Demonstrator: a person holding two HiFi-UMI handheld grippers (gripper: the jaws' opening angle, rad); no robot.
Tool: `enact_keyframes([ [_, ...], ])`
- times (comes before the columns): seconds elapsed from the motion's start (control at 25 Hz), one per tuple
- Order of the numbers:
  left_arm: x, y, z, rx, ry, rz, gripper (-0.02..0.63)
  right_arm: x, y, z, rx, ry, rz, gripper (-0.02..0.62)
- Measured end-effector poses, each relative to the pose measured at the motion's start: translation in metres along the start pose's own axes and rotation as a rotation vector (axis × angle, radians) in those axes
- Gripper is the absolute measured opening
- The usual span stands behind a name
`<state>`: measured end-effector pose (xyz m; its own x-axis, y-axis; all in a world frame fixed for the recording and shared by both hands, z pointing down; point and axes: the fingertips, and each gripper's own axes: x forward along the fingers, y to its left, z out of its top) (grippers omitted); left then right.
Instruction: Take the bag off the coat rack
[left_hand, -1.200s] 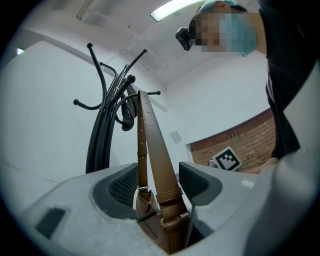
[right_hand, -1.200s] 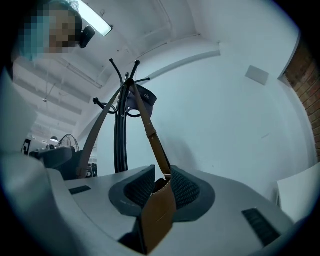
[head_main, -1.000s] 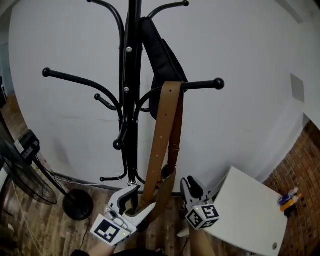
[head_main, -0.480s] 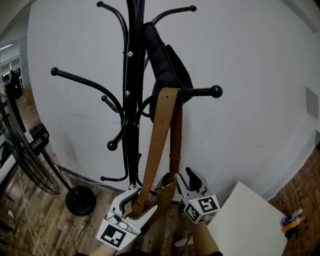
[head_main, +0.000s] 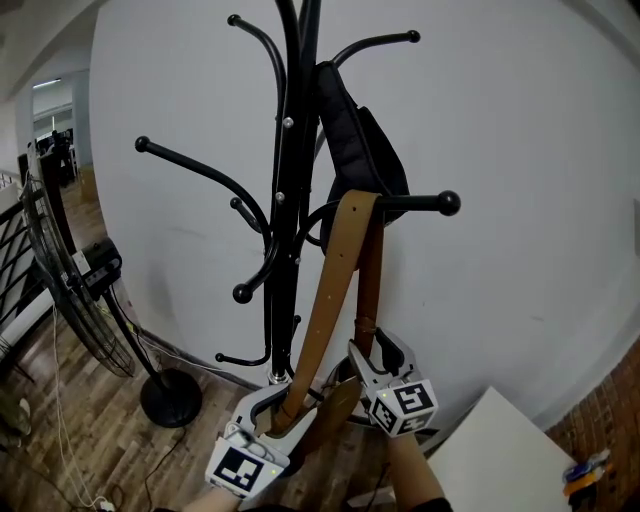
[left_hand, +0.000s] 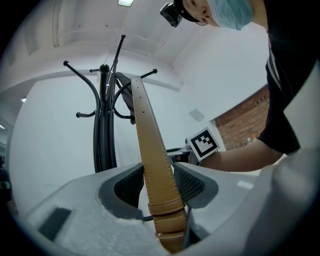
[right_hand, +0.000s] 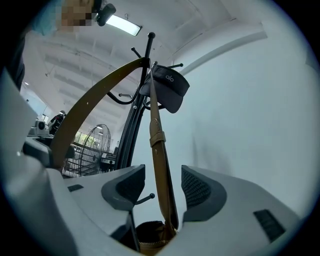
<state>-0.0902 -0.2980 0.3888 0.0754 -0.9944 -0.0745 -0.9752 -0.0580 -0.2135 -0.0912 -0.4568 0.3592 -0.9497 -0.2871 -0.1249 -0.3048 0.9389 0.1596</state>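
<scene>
Item: bag (head_main: 335, 402), tan grained leather, hanging just below our two claws. Its flat stitched strap (head_main: 335, 290) runs lengthwise up from them and loops over a black, ball-tipped metal hook (head_main: 415, 203) of the coat rack (head_main: 285, 200), above and ahead. Left claw (head_main: 280, 415): jaws have just been closing, ribbed pads pinching the strap's edges. Right claw (head_main: 372, 360): jaws have just been opening and stand spread, strap between them untouched. We judge the left better placed to lift.

Bag strap (head_main: 335, 290) over the right hook (head_main: 415, 203) of the coat rack (head_main: 285, 250), cap (head_main: 358, 150) above, fan (head_main: 60, 280) at left
</scene>
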Motion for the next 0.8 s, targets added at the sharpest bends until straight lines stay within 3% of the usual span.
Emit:
enact_keyframes([
  [0.2,0.000,0.005,-0.001,-0.002,-0.001,0.016,0.176,0.006,0.002,0.007,-0.005,-0.020,0.012,0.195],
  [0.36,0.003,0.008,-0.002,0.017,0.006,0.014,0.176,0.002,0.004,0.011,-0.020,-0.044,0.010,0.083],
  [0.44,0.006,0.009,-0.002,0.034,0.006,0.013,0.172,-0.001,0.005,0.012,-0.034,-0.040,0.006,0.058],
  [0.68,0.014,0.006,-0.002,0.059,-0.001,-0.001,0.214,-0.015,0.003,0.013,-0.054,-0.015,-0.058,0.029],
  [0.8,0.013,0.009,-0.002,0.052,-0.008,0.002,0.174,-0.022,0.003,0.014,-0.052,-0.005,-0.076,0.028],
])
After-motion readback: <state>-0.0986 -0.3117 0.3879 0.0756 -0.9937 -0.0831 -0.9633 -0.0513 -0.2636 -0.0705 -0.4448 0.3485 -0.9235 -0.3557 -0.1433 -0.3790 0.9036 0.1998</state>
